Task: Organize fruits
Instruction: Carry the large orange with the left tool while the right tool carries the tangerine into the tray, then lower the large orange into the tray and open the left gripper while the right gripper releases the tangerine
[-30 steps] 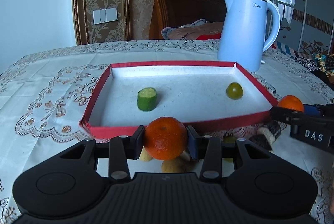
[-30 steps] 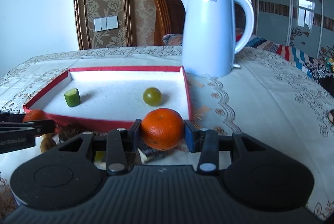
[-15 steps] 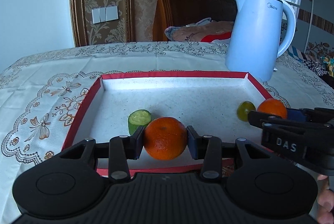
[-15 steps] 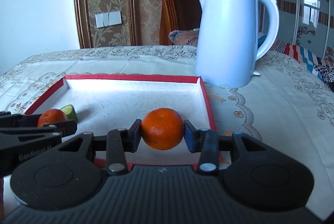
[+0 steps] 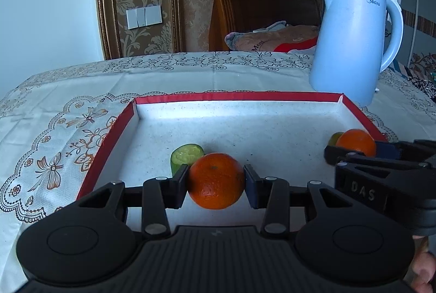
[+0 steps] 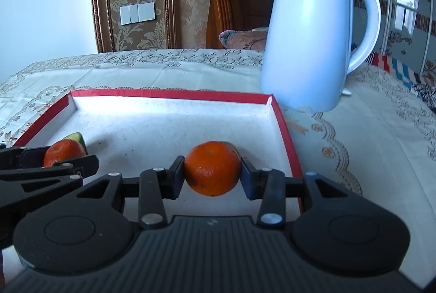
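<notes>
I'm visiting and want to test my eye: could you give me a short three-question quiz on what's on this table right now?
1. True or false: each gripper, the left gripper and the right gripper, has its jaws closed on an orange.
2. What lies in the red-edged tray just behind the left orange? A) a cucumber piece B) a banana C) a spoon
3. Fill in: the pale blue ____ stands on the tablecloth beyond the tray's far right corner.

Key: 1 true. 2 A, the cucumber piece. 3 kettle.
</notes>
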`<state>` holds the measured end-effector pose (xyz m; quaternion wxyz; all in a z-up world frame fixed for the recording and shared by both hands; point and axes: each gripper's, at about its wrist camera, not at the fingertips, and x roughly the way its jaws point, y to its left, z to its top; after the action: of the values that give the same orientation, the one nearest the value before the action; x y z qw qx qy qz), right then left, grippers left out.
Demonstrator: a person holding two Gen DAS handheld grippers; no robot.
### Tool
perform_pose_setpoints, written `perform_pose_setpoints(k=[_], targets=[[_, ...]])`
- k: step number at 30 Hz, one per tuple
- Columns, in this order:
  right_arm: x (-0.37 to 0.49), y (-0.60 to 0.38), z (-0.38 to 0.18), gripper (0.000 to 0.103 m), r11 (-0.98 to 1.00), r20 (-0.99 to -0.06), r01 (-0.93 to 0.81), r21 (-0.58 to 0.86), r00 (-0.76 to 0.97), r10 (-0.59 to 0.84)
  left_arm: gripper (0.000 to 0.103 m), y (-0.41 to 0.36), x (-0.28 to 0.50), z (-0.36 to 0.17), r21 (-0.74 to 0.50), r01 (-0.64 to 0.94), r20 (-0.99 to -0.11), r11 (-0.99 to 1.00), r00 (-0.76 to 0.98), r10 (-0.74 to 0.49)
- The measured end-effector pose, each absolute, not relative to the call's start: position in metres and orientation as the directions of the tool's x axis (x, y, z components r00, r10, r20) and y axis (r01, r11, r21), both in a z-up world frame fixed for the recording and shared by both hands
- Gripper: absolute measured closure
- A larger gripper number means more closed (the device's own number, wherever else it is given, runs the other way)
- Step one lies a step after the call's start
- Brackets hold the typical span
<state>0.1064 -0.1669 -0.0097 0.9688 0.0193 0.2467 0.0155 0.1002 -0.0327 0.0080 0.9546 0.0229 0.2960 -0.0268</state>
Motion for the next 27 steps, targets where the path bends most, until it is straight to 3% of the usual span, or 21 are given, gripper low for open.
perform_pose_setpoints(k=[13,27], targets=[[0.112,-0.173,-0.012,0.063,0.998,-0.492,0.007,0.064,0.870,0.026,0.061,-0.016,0.118,-0.001,-0.030,0.014,-0.609,0.999,0.793,-0.030],[0.122,-0.174,-0.022,0.063,0.998,-0.516,0.030,0.054,0.856,0.002,0.061,-0.018,0.119,-0.004,-0.013,0.010,-0.601,1.000,0.799,-0.016]])
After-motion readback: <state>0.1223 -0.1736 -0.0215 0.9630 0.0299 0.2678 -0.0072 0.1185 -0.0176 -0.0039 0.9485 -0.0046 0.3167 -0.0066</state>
